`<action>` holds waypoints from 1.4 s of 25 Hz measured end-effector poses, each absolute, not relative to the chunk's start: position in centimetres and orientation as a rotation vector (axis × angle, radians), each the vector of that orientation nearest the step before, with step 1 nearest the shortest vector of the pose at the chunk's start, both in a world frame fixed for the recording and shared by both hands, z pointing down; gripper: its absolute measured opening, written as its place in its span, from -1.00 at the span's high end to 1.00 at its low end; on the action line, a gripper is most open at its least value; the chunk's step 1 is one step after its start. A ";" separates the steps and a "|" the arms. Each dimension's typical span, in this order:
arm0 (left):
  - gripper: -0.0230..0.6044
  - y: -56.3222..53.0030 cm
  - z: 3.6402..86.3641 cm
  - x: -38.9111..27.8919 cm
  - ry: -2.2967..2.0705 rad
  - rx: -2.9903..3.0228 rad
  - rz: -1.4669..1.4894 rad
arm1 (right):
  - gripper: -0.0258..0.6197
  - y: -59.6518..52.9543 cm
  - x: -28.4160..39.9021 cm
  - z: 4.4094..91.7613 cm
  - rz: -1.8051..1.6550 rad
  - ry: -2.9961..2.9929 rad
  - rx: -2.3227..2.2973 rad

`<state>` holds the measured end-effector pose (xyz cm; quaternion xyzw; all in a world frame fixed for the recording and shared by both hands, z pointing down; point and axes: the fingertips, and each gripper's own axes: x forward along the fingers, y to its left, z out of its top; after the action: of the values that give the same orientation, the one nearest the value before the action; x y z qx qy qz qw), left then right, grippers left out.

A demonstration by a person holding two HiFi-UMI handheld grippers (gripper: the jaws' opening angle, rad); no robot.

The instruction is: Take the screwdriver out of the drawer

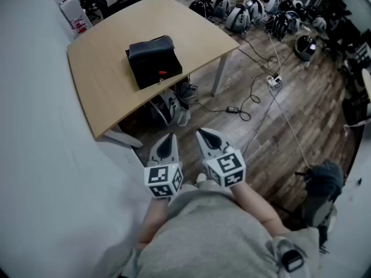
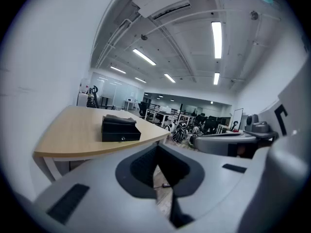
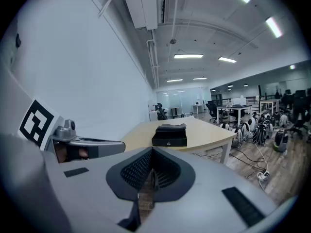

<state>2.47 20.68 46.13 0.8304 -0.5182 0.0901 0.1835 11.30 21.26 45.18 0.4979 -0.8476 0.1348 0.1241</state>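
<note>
A black drawer box (image 1: 153,59) stands shut on the light wooden table (image 1: 101,80), with a dark pouch lying on top. A small red spot shows on its front; no screwdriver is visible. Both grippers are held close to the person's body, well short of the table and above the floor. My left gripper (image 1: 167,139) has its jaws together with nothing in them. My right gripper (image 1: 204,135) beside it is likewise shut and empty. From the left gripper (image 2: 156,166) the box (image 2: 120,129) lies far ahead; the right gripper (image 3: 150,171) also sees the box (image 3: 169,135) at a distance.
A white wall runs along the left. Bags and cables (image 1: 171,106) sit under the table by its metal leg (image 1: 219,74). A power strip (image 1: 273,81) and cords cross the wooden floor. Several helmets (image 1: 243,13) lie on the floor at the back right.
</note>
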 end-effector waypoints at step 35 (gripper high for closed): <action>0.93 16.8 46.8 3.8 -1.480 2.294 0.214 | 0.92 17.0 12.0 45.0 0.411 -2.504 1.354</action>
<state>3.84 16.84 46.76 0.8207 -0.5296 0.0765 0.2002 12.04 16.99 45.01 0.4668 -0.8629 0.1418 0.1323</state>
